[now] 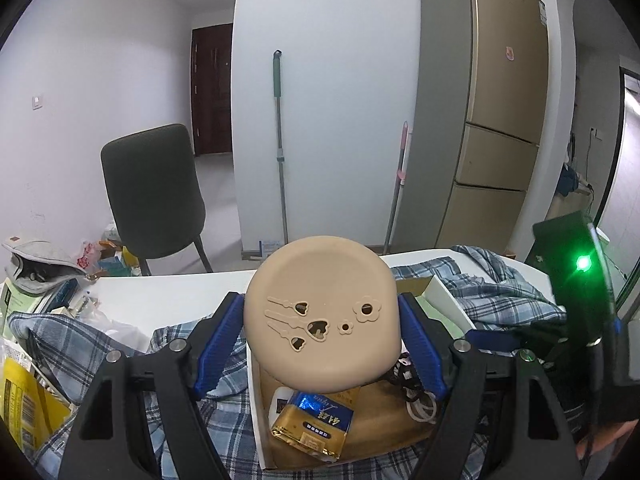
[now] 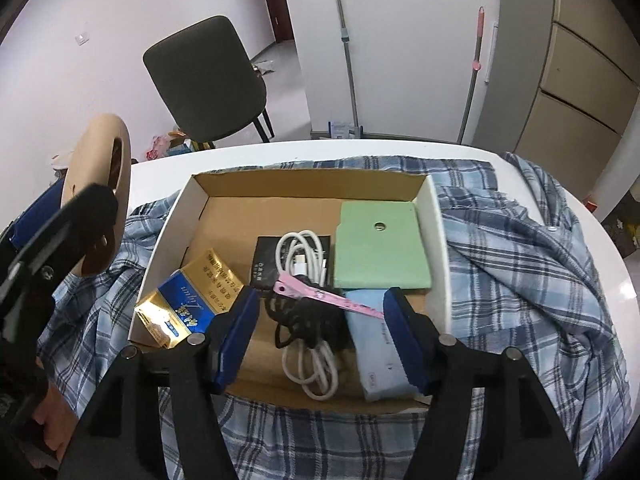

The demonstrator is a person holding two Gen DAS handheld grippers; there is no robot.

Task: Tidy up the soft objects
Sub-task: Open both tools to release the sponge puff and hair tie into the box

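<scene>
The left gripper (image 1: 322,344) clamps a tan silicone pad (image 1: 324,316) between its blue pads, holding it upright just over the cardboard box (image 2: 438,240), apparently ready to drop it in with the rest. The right gripper (image 2: 316,338) stands about half open and empty over the box's 6 o'clock edge, the pink clip (image 2: 320,298) and cables (image 2: 308,328) lying loose between its jaws. Only the right view shows the green pad (image 2: 380,248) at 1 o'clock; the left view's pad hides most of the box.

Your beige slipper (image 1: 324,320) blocks most of the box (image 1: 444,300) behind it. The black cable (image 2: 308,322) covers the white cable's (image 2: 308,364) middle.
</scene>
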